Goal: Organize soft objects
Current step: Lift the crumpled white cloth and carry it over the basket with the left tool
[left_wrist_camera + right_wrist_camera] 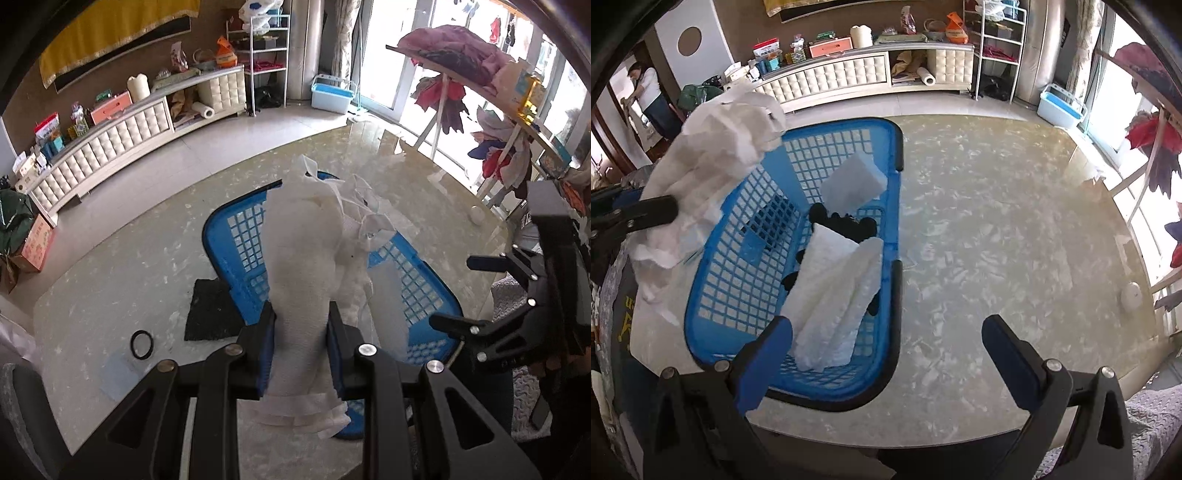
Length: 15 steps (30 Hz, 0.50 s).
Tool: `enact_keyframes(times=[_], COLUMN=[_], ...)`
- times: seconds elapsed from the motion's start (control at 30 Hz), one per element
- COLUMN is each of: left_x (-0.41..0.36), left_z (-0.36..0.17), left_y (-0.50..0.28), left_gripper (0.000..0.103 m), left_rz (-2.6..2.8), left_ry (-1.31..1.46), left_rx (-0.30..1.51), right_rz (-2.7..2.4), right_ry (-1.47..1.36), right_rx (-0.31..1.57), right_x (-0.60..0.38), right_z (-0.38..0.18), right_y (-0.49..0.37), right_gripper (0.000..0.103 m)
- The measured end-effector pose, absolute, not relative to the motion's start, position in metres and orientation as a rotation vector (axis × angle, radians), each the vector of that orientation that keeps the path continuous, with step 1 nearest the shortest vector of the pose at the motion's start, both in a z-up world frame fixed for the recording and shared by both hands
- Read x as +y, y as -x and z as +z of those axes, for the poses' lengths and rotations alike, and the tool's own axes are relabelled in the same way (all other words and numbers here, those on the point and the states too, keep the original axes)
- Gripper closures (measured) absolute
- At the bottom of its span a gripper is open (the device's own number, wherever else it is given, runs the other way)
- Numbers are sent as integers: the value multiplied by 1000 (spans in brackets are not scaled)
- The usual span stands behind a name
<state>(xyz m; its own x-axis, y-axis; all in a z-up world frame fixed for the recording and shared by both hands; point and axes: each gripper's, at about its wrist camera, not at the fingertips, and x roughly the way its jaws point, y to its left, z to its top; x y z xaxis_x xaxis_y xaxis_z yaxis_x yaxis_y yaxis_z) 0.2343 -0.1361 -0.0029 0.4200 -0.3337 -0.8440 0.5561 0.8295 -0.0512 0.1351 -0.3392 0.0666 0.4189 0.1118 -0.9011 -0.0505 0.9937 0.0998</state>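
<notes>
My left gripper is shut on a white soft cloth and holds it above the blue mesh basket. In the right wrist view the same cloth hangs over the basket's left rim, clamped by the left gripper's finger. Inside the basket lie a folded white towel, a black soft toy partly under it, and a white sponge block. My right gripper is open and empty, at the basket's near right corner; it also shows in the left wrist view.
The basket stands on a marble table. A black pad and a black ring lie on the table left of the basket. A small white round object sits near the right edge. A clothes rack stands beyond the table.
</notes>
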Motion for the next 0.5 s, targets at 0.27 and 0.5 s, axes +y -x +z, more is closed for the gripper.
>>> enact_keyframes(times=[0.27,0.5], left_x=[-160,-179], left_z=[-40,-55], left_y=[-266,-285], left_gripper=[80,80], left_rz=[-551,-566], left_ry=[-282,-326], left_rx=[1059,1072], right_rz=[97,91], right_ry=[-80,-73], right_rx=[1147,1162], right_x=[-345,-343], right_z=[60,50], right_y=[-148,-157], right_gripper=[0,0])
